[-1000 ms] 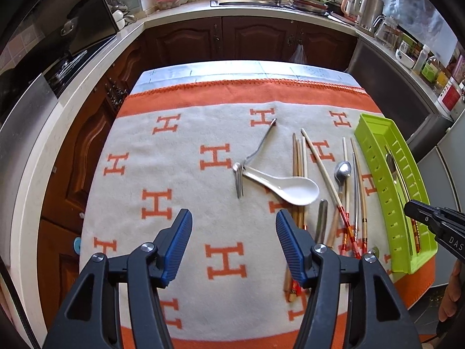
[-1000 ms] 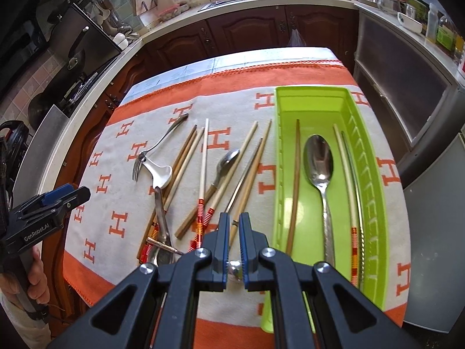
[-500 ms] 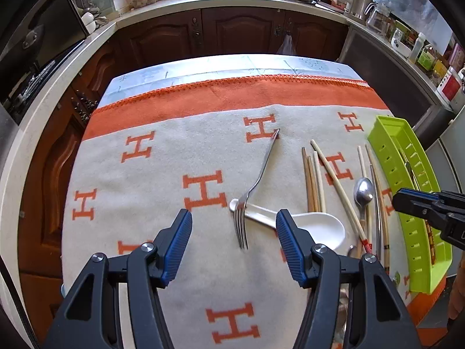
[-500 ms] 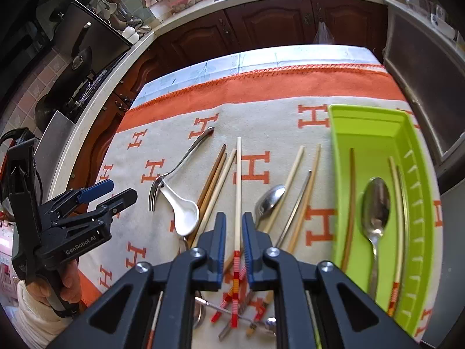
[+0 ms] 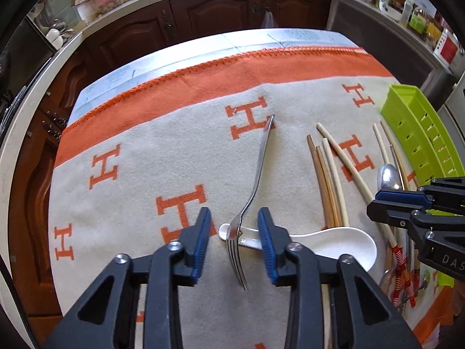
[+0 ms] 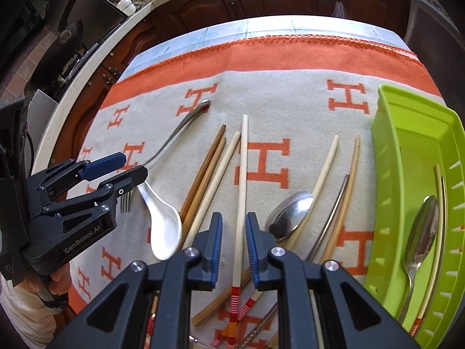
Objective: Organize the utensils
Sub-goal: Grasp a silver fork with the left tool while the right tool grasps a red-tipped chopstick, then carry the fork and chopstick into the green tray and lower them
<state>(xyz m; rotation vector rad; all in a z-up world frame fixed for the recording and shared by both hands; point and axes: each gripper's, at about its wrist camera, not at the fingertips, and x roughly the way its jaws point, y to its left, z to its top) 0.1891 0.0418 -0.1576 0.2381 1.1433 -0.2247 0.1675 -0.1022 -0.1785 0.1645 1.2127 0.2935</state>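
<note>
left wrist view – left gripper [image 5: 234, 226] closing astride fork [image 5: 255, 174], right gripper [image 6: 234, 234] opening around chopstick [image 6: 241, 186], lower tips hidden

Left gripper [image 5: 234, 234] dropped over the fork [image 5: 250, 192], jaws closing; right gripper [image 6: 234, 237] jaws opening

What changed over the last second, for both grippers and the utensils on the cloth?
The left gripper came down over the fork, jaws closing around it, pads not yet touching. The right gripper moved from the green tray to straddle a pale chopstick, jaws opening. The white spoon and the other utensils stayed put; nothing was picked up.
</note>
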